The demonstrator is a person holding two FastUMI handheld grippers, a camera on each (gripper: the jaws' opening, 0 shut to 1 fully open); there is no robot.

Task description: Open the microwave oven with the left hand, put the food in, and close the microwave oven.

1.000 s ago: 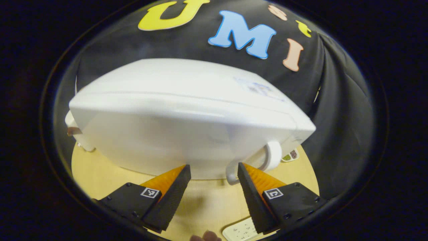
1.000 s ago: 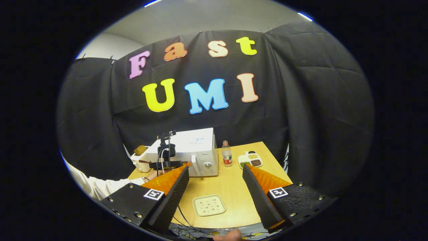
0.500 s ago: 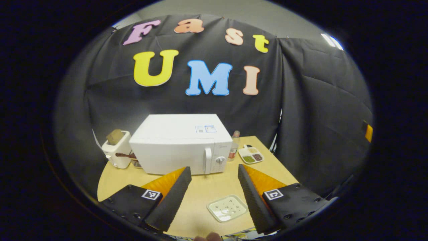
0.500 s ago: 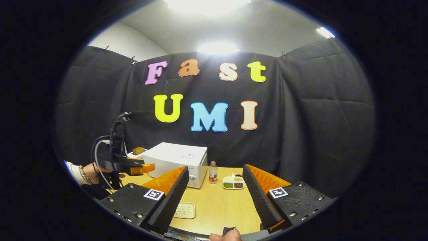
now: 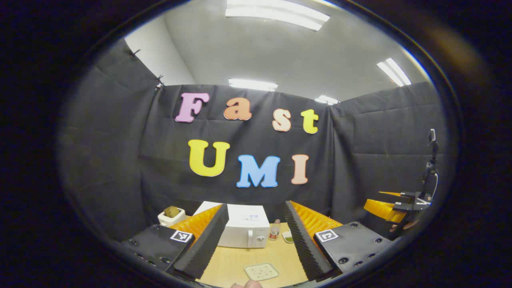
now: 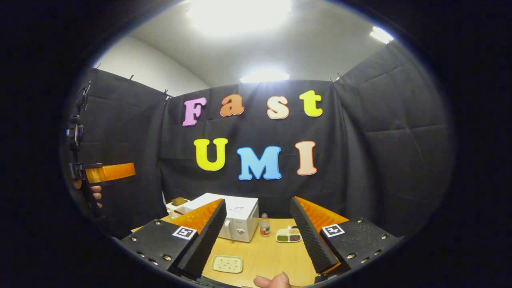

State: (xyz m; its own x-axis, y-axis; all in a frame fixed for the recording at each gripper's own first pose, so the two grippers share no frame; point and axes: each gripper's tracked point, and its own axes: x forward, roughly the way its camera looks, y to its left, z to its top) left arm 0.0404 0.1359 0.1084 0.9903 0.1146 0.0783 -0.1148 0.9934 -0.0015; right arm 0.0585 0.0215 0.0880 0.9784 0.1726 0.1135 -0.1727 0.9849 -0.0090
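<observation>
The white microwave [image 5: 246, 232] stands on the wooden table [image 5: 232, 264] with its door shut, far below and ahead of my left gripper [image 5: 255, 206], which is open and holds nothing. In front of the oven lies a pale square plate [image 5: 262, 271] with small dark specks. In the right gripper view the microwave [image 6: 240, 224] and the plate [image 6: 227, 264] sit beyond my right gripper [image 6: 257, 201], also open and holding nothing. The left gripper [image 6: 106, 173] hangs high at the left, held by a hand. The right gripper [image 5: 394, 204] is at the far right of the left gripper view.
A toaster [image 6: 178, 205] with bread stands left of the microwave. Right of it are a small bottle [image 6: 264, 225] and a divided dish [image 6: 289, 235] of grains. A thumb [image 6: 272, 282] rests at the lower edge. Black cloth walls close in the booth.
The left gripper has pulled far back and up from right at the microwave's handle. The right gripper has also risen and drawn back. Both stay open; the door stays shut.
</observation>
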